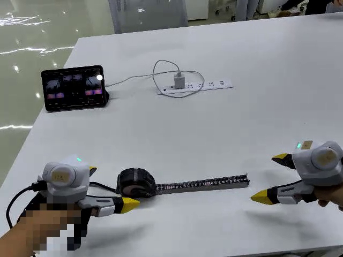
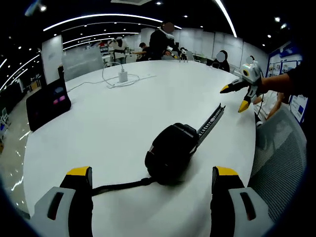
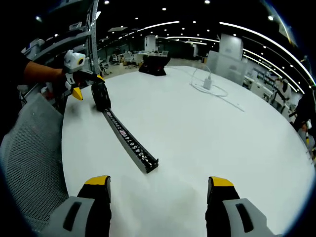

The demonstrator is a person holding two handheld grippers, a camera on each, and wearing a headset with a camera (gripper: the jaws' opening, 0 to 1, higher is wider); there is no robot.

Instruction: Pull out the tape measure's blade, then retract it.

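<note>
A black tape measure [image 1: 136, 183] lies on the white table [image 1: 214, 128] with its dark blade [image 1: 203, 184] pulled out to the right and flat on the surface. My left gripper [image 1: 111, 187] stands open just left of the case. In the left gripper view the case [image 2: 173, 150] sits just ahead of the open jaws, untouched, and its black strap [image 2: 118, 186] trails toward them. My right gripper [image 1: 270, 178] is open a short way right of the blade's end hook [image 1: 246, 179]. In the right gripper view the hook [image 3: 150, 167] lies just beyond the gripper [image 3: 158, 180].
A tablet [image 1: 74, 87] stands at the table's far left. A white power strip [image 1: 195, 85] with a charger and looped cable lies behind the tape. The near table edge runs just under both grippers. A mesh chair [image 3: 29, 148] stands beside the table.
</note>
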